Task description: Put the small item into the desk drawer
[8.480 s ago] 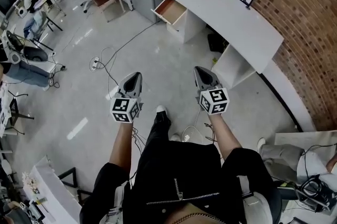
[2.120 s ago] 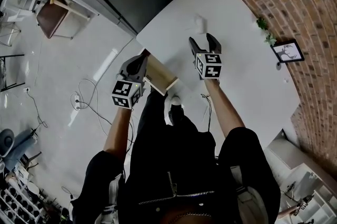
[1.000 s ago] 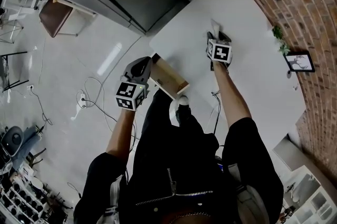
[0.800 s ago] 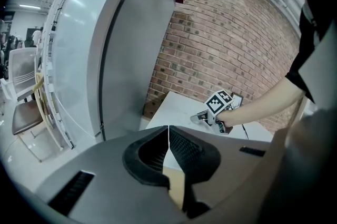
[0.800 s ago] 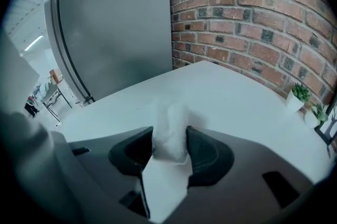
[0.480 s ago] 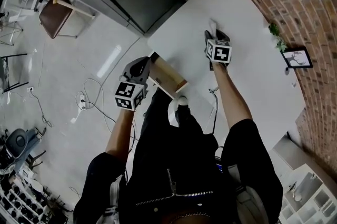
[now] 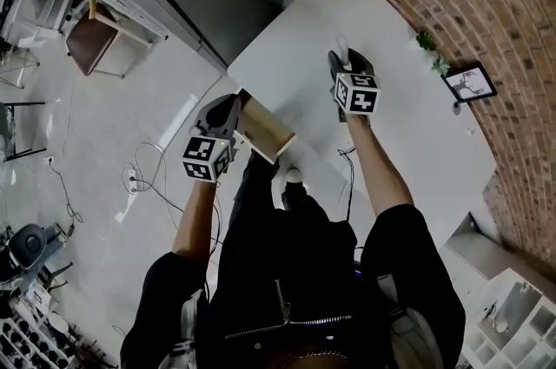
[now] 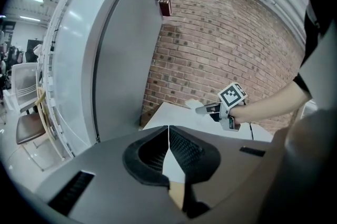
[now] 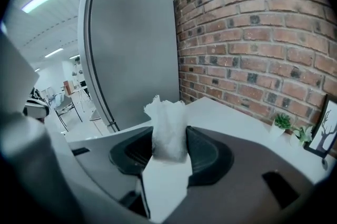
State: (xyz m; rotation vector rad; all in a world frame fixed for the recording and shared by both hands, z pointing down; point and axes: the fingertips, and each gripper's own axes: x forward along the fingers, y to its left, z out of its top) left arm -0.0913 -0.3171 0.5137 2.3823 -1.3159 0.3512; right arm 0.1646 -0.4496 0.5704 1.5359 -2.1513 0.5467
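**White wad held over the bench**

The right gripper [image 7: 347, 60] has its fingers squeezed on the small white wad [image 9: 167, 130], over the white bench [image 7: 408, 124]. The left gripper [image 7: 228, 105] has its fingers closed on nothing, just beside the open drawer [image 7: 265, 131].

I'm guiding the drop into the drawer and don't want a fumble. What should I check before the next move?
1. White item pinched by right gripper: ok.
2. Drawer pulled open: ok.
3. Right gripper over the drawer: not ok, it is above the desk.
4. Left gripper out of the drawer's opening: ok, shut and empty beside it.
5. Item lifted clear of the desk: cannot tell.
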